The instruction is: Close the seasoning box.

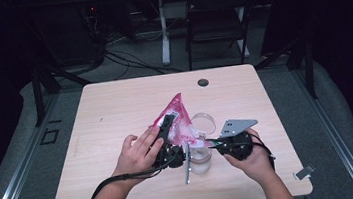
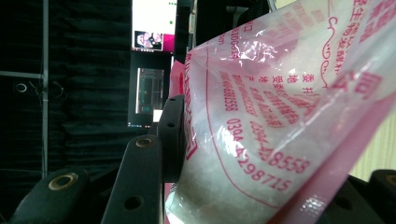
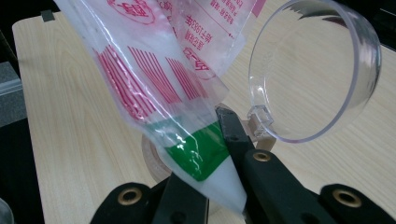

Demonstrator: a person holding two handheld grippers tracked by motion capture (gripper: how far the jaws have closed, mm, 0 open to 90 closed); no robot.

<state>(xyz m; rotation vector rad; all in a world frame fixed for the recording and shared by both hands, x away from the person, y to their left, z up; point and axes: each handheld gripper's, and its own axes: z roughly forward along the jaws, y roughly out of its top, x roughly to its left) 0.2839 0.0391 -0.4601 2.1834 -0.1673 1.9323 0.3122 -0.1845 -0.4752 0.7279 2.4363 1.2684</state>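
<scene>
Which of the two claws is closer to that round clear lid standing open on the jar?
The right claw. It pinches the pink printed bag's corner just below the open clear lid, beside its hinge. The left claw grips the bag farther off, on the bag's other side.

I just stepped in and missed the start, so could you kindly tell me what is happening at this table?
A person at the wooden table works a gripper in each hand on a pink-printed plastic bag of white powder. The left gripper clamps the bag's body, tilted above a clear jar. The right gripper pinches the bag's lower corner just over the jar, whose hinged clear lid stands open. It looks like pouring from the bag into the jar.
</scene>
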